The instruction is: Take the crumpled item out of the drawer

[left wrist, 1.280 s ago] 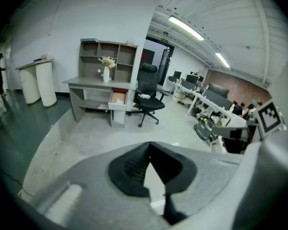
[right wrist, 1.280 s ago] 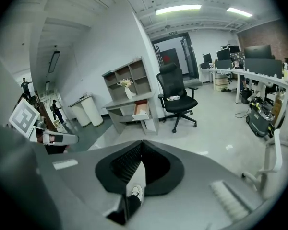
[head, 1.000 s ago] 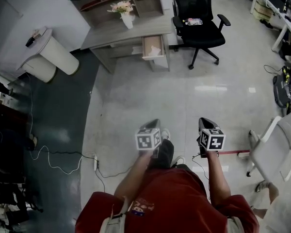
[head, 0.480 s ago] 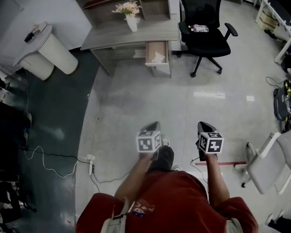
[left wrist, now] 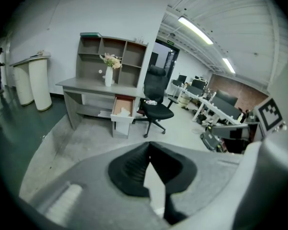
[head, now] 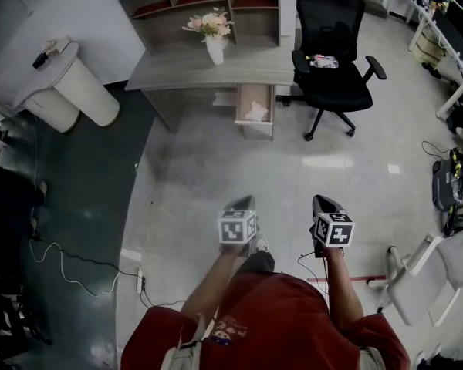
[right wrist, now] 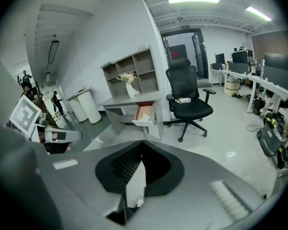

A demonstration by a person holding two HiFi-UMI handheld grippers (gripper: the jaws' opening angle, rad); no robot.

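Down low in the head view, the person holds the left gripper (head: 239, 201) and the right gripper (head: 325, 201) side by side over the grey floor (head: 208, 176). Both point ahead and a bit down, toward the desk (head: 185, 68). Each gripper's own view shows its two jaws pressed together at the tip. Nothing sits between them, and neither gripper touches anything. Far ahead, well apart from both grippers, the drawer (head: 251, 95) sticks out from under the desk top. It is pulled open, and its long side runs from the desk out toward the person. The crumpled item (head: 256, 112) lies inside it, white and bunched up, close to the front end of the drawer and a little to the right. It is too small and lumpy to tell which way it points or which side is its long one. A black chair (head: 332, 83) stands just right of the drawer, and a white vase (head: 214, 48) with flowers stands on the desk.
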